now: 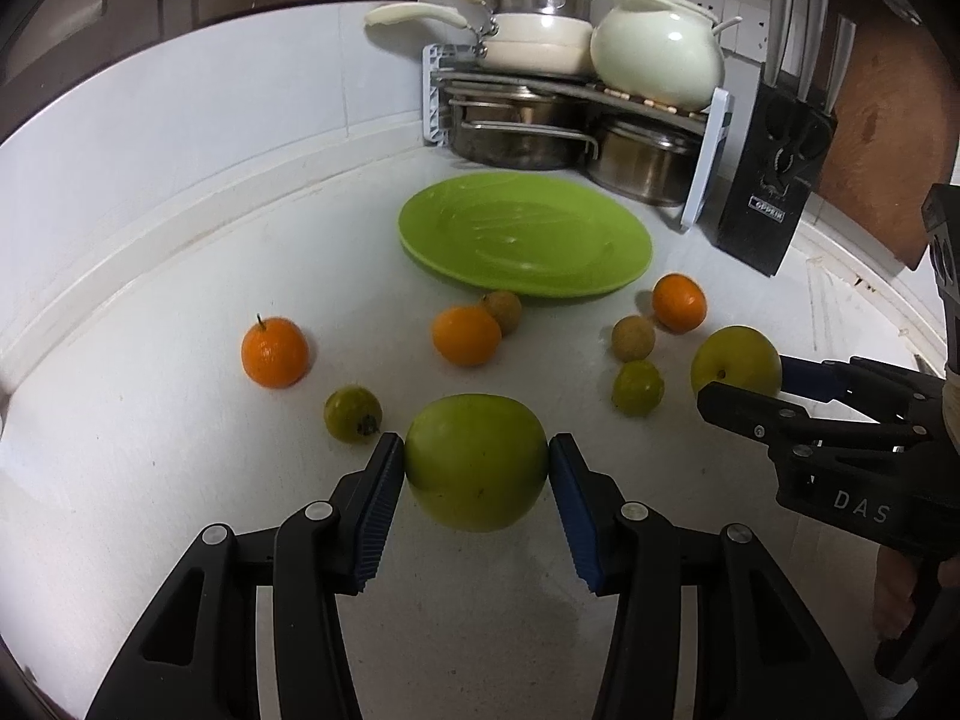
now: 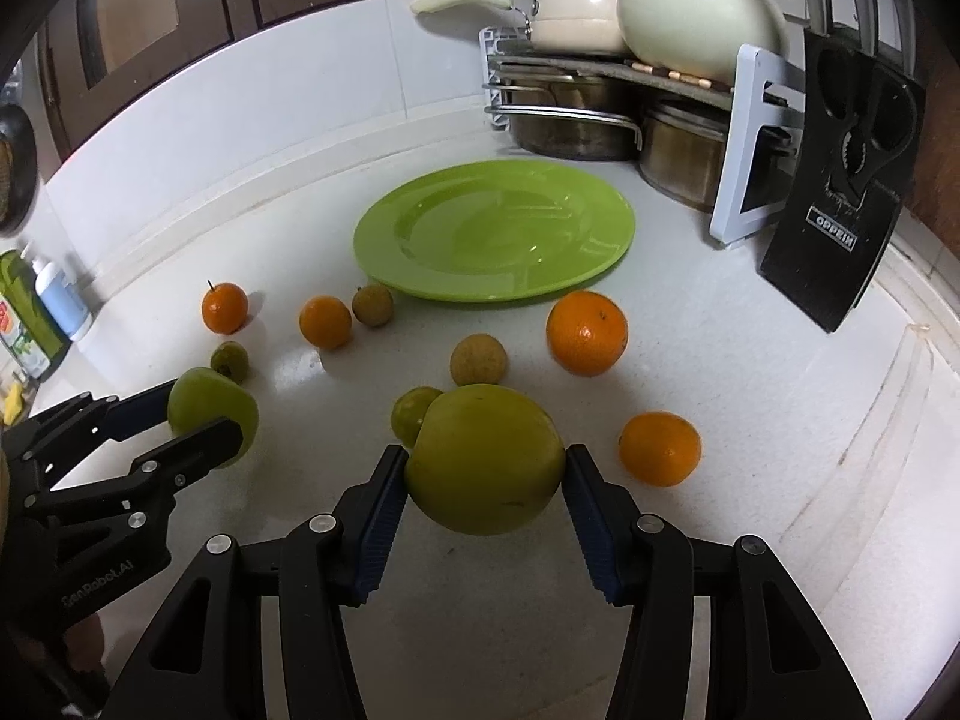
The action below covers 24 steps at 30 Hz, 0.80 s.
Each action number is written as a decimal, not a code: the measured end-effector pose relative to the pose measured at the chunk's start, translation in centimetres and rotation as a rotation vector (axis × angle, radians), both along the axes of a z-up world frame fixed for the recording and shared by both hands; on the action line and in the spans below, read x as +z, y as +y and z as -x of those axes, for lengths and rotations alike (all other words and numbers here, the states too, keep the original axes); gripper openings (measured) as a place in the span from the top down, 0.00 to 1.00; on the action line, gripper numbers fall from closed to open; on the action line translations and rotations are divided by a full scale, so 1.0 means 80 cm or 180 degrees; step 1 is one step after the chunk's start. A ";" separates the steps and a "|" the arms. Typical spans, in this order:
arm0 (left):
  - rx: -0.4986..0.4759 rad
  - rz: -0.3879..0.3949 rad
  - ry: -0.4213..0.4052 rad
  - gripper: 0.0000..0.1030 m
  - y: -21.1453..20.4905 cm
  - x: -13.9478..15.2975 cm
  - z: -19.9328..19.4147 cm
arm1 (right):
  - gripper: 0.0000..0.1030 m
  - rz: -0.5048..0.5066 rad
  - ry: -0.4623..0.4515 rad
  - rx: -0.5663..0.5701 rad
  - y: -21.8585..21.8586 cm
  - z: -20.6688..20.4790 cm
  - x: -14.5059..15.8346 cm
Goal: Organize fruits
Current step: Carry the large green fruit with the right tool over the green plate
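Here, each gripper clamps one green apple.
Left gripper (image 1: 477, 459), right gripper (image 2: 486, 462): jaws part-open; fourth orange (image 2: 660, 448), possibly tangerine, right view only.

Soft, even indoor light falls from above, and the fruits cast faint shadows on the white counter (image 1: 180, 480). The green plate (image 2: 384, 240) shows mild glare. Fisheye bending curves the edges; corners go dark.

White counter (image 2: 750, 360), white tiled wall (image 1: 210, 90); corner rack (image 1: 576, 90) bearing pots; black knife block (image 1: 774, 192); dark wooden cabinets (image 2: 150, 30) beyond.
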State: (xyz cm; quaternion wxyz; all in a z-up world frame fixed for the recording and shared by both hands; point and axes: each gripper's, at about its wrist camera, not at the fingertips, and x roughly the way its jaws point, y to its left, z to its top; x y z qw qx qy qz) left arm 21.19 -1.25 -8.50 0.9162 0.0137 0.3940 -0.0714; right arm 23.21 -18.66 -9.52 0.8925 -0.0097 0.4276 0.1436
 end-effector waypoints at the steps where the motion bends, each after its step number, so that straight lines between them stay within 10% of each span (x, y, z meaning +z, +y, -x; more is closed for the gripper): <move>1: -0.0011 -0.0002 -0.0020 0.52 -0.001 0.003 -0.001 | 0.48 -0.0014 -0.0014 -0.0011 0.000 0.001 0.003; 24: -0.0423 -0.0029 -0.0187 0.52 -0.011 0.059 -0.120 | 0.48 -0.0057 -0.0184 -0.0046 0.010 -0.090 0.048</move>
